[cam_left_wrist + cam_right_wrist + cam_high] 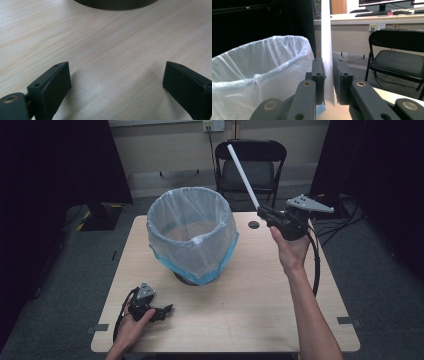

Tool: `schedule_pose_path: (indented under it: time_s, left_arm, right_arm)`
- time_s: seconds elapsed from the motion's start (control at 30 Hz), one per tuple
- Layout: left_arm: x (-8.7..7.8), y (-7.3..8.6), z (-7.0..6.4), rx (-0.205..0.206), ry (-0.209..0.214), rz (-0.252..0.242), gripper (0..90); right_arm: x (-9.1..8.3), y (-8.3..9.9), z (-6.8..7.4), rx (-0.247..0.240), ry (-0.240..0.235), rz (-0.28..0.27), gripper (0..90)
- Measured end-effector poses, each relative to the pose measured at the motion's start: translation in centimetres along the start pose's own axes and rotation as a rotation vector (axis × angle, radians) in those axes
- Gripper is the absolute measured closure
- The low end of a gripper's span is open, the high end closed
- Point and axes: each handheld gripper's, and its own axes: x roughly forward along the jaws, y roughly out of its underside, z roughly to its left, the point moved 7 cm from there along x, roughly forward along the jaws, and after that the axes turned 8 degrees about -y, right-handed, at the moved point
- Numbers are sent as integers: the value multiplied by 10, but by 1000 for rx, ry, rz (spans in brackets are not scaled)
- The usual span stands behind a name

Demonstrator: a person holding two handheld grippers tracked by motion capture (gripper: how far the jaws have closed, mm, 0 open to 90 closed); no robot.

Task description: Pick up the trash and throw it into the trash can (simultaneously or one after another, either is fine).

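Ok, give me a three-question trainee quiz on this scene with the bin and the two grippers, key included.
1. True or false: the right gripper is shut on the white strip.
2. Multiple choice: where is the left gripper? A. inside the bin; B. low over the table near its front left, jaws open; C. on the chair.
3. Fill in: the bin is lined with a pale, see-through ______.

Key:
1. True. In the right gripper view the jaws clamp the strip, which points up and away.
2. B. In the left gripper view the jaws stand wide apart with bare wood between them.
3. Bag, folded over the rim.
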Motion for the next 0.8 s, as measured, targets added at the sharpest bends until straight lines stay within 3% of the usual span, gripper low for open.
schedule_pose_path:
  time_s: [0.8]
  left_arm:
    - [0, 0, 0, 1, -2, 2, 75]
  right_arm:
    - [26, -46, 37, -45, -130, -19, 806]
